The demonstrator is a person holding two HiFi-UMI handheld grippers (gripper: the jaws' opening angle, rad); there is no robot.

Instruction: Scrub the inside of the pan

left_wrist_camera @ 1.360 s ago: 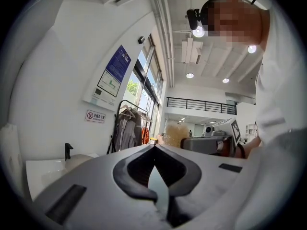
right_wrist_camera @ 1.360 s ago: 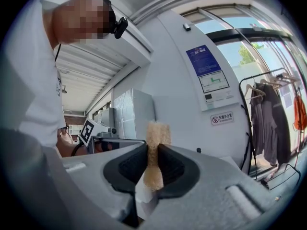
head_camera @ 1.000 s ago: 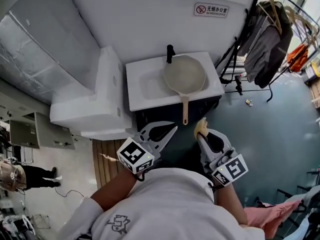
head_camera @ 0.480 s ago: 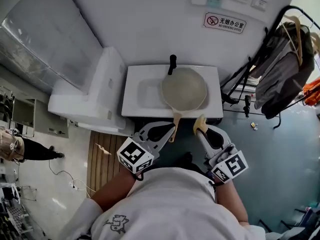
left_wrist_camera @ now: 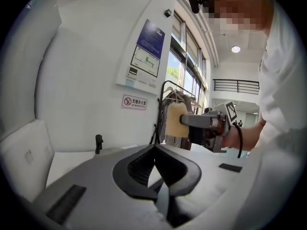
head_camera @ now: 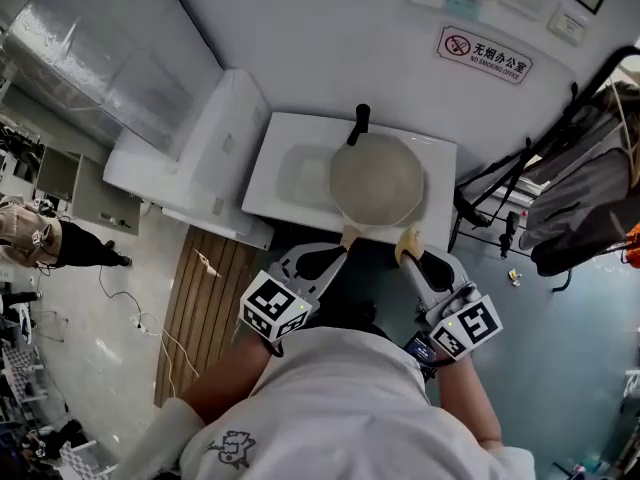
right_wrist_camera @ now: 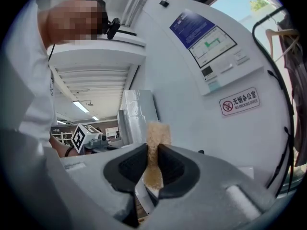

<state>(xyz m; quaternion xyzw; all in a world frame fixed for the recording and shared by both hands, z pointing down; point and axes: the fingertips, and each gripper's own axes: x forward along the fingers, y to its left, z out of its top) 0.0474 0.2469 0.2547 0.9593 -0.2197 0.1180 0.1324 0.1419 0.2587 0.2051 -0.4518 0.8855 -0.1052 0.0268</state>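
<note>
A pale round pan (head_camera: 377,179) sits over the right part of a white sink (head_camera: 288,176), with its handle (head_camera: 350,235) pointing toward me. My left gripper (head_camera: 340,252) is shut with nothing between its jaws, and its tips are just short of the handle's end. In the left gripper view the jaws (left_wrist_camera: 154,148) meet above the sink's edge. My right gripper (head_camera: 408,250) is shut on a yellow sponge (head_camera: 406,240), at the sink's front edge to the right of the handle. The sponge (right_wrist_camera: 154,150) stands upright between the pads in the right gripper view.
A black tap (head_camera: 358,124) stands behind the pan. A white box (head_camera: 195,158) adjoins the sink's left side, above a wooden slatted mat (head_camera: 205,298). A clothes rack (head_camera: 575,203) stands at the right. A person (head_camera: 40,236) stands far left.
The view has come nearer to the sink. Both grippers now reach its front edge, and the left one's tips have closed in on the pan handle. The sponge stays gripped.
</note>
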